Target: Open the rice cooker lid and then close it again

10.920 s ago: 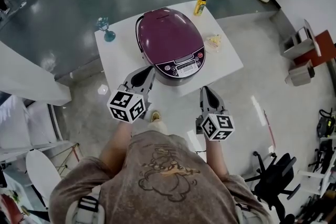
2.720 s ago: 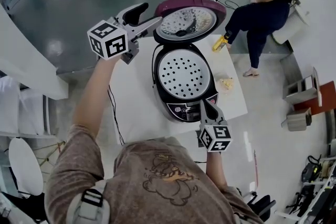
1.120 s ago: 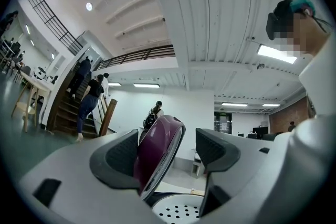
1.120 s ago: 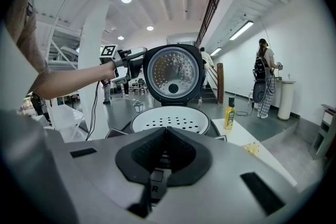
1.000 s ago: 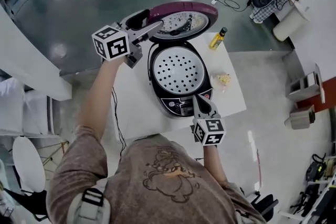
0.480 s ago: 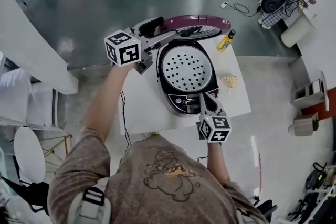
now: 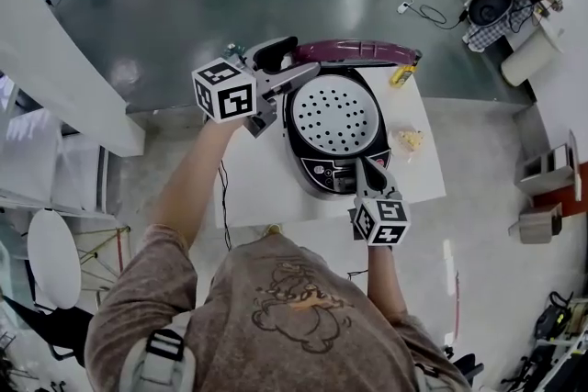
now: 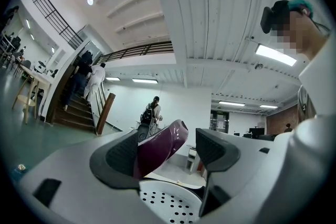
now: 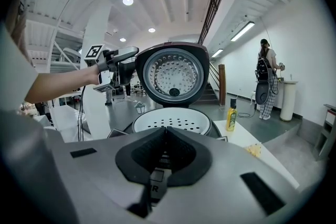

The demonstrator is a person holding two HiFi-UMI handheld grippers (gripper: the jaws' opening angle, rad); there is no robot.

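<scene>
Seemingly starting the closing step, the wide-jawed left gripper [image 7: 299,61] is straddling the raised lid [image 7: 360,50], needing a downward swing; the pinched-together right gripper [image 7: 368,164] is hovering before the rice cooker [image 7: 317,162].

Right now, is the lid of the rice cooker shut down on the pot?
No, the lid stands raised above the rice cooker, and the white tray with holes inside it is in plain sight.

upright lid [image 7: 363,49] blocks the cooker [image 7: 323,170] from behind; bottle [image 7: 401,74] crowds its right.
</scene>
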